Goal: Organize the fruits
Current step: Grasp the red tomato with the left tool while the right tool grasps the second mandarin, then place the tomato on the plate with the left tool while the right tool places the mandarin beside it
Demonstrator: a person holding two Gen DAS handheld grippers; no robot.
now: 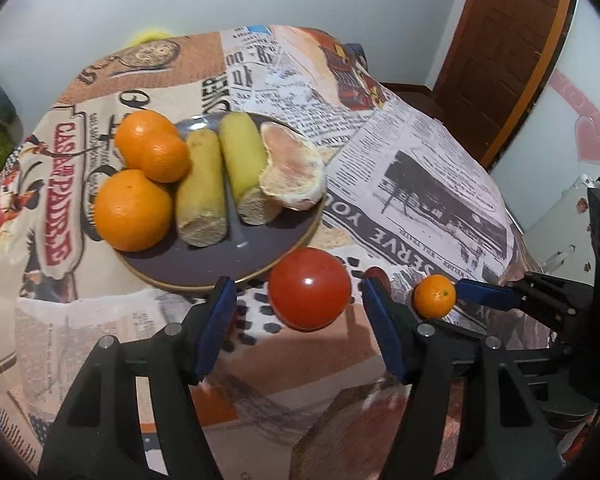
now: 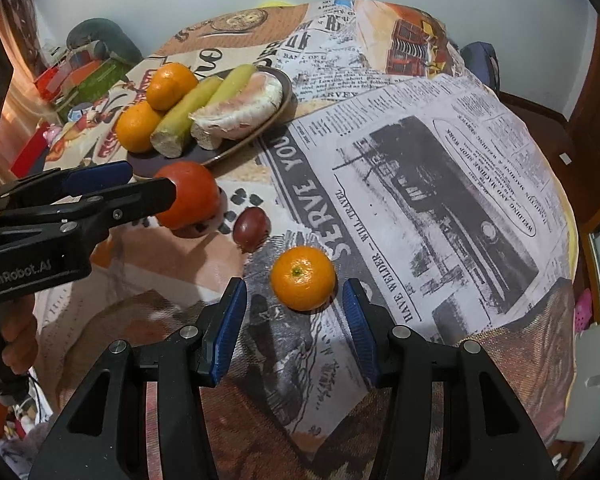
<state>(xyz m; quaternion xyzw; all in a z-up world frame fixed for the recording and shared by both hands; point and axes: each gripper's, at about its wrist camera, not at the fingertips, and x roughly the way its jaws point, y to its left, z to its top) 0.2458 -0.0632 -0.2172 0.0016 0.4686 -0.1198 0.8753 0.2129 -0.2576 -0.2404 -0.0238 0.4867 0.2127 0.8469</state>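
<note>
Here both hand-held grippers stand apart, the left hand-held gripper (image 1: 300, 312) around the tomato (image 1: 309, 288) and the right hand-held gripper (image 2: 296, 312) around the small orange (image 2: 302, 277), so an off-centre squeeze could roll either fruit across the desk (image 2: 440, 184).

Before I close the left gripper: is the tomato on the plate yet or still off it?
Off it. The tomato sits on the tablecloth just outside the plate rim, between the open left gripper fingers.
</note>
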